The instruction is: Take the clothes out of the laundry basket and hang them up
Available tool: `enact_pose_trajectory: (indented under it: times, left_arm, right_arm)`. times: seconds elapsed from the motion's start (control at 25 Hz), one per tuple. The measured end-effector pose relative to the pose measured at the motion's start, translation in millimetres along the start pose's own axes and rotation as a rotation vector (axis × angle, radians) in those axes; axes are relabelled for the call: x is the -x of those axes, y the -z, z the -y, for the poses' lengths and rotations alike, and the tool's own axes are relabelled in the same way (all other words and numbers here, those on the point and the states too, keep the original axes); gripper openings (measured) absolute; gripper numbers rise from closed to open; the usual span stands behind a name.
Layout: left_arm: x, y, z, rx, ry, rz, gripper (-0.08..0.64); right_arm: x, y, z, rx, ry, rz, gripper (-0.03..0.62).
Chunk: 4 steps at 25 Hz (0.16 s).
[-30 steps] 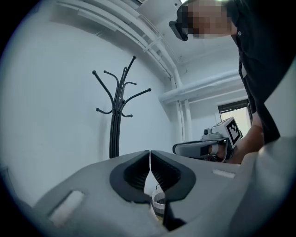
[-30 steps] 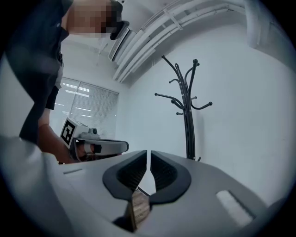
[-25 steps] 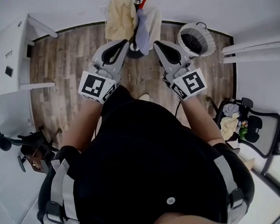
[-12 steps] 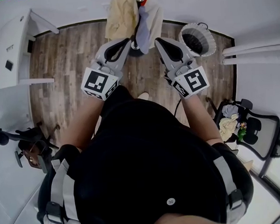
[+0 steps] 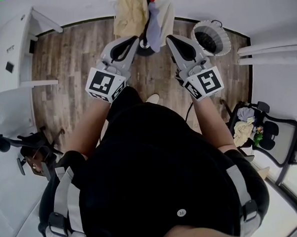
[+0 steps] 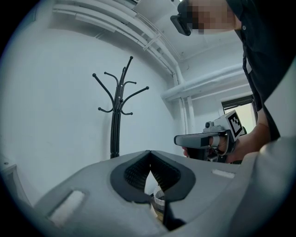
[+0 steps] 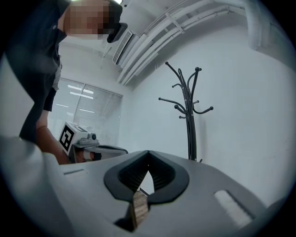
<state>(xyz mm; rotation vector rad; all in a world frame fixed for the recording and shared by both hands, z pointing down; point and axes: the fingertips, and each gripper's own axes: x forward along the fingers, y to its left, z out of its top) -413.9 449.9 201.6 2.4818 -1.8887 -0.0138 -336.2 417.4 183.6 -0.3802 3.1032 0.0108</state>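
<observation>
Clothes (image 5: pixel 131 15) ahead, laundry basket (image 5: pixel 223 42) near wall (image 5: pixel 275 12); open floor (image 5: pixel 67 60) under left gripper (image 5: pixel 134 38), right gripper (image 5: pixel 169 38) (jaws closed, empty).

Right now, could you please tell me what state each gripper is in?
Left gripper: closed, holding nothing.
Right gripper: closed, holding nothing.

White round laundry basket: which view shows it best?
Head view: the white round laundry basket shows whole from above on the wood floor. Left gripper view gives only a pale perforated sliver, probably its rim, through the gap under the shut left claw. Right gripper view doesn't show it.
</observation>
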Motion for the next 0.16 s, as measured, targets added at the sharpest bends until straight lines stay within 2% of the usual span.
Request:
enact_pose_trajectory:
  times: [0.16]
  left_arm:
    - [0.9, 0.5, 0.4, -0.004, -0.002, 0.0, -0.002]
  right_arm:
    - [2.2, 0.9, -0.3, -0.002, 0.006, 0.003, 0.003]
